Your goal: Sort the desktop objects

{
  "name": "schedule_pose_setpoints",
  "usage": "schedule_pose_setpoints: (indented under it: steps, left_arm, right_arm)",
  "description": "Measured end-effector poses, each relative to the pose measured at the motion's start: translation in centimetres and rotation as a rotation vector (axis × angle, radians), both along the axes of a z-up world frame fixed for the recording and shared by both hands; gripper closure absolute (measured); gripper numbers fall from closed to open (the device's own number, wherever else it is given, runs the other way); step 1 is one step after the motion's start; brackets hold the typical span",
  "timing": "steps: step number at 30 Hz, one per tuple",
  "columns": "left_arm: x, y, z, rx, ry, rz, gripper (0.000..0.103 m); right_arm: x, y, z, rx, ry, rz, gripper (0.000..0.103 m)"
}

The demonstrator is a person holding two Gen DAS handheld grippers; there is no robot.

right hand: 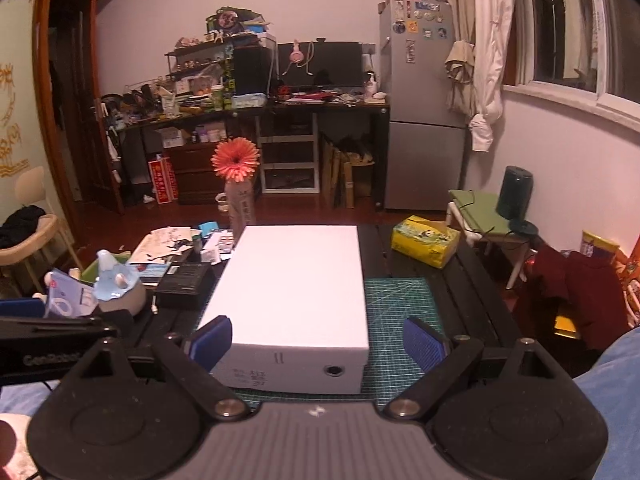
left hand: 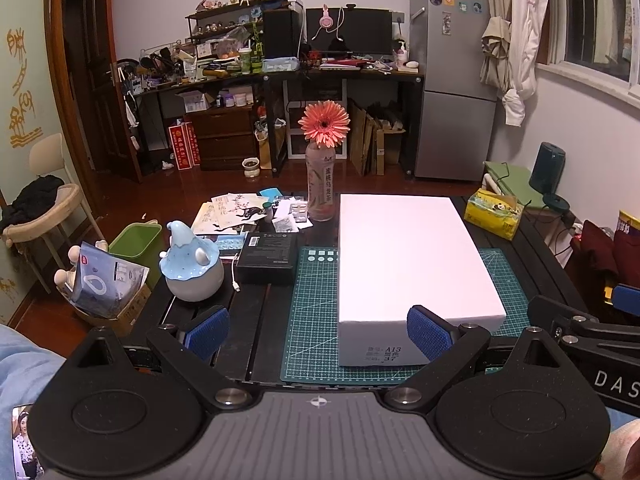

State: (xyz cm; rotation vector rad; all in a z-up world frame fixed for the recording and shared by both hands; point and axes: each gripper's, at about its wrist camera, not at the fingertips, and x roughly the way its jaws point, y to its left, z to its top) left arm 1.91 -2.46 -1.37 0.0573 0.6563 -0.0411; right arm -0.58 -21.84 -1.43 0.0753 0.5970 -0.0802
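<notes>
A closed white shoebox (left hand: 408, 264) (right hand: 296, 284) lies lengthwise on the green cutting mat (left hand: 312, 320) (right hand: 400, 312) in the middle of the dark table. To its left sit a black flat box (left hand: 267, 258) (right hand: 182, 280), a blue-and-grey ceramic figure (left hand: 194, 268) (right hand: 118, 284), scattered papers and cards (left hand: 240, 208) and a bottle holding a pink flower (left hand: 320, 188) (right hand: 240, 200). A yellow tissue pack (left hand: 494, 212) (right hand: 424, 240) lies to the right. My left gripper (left hand: 318, 334) is open at the near edge, left of the box front. My right gripper (right hand: 318, 342) is open, straddling the box's near end without touching.
A green bin (left hand: 136, 240) and a cardboard box with a blue pouch (left hand: 106, 284) stand off the table's left side. A chair (left hand: 44, 208) is further left. A green stool with a dark speaker (right hand: 514, 200) and red cloth (right hand: 576, 292) are on the right.
</notes>
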Motion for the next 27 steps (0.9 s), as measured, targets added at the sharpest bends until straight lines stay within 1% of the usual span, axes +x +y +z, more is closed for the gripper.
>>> schedule_pose_setpoints:
  steps: [27]
  left_arm:
    - [-0.32,-0.02,-0.15,0.009,-0.005,0.001,0.007]
  right_arm:
    - [0.15,0.41,-0.38,0.017,0.016,0.012,0.011]
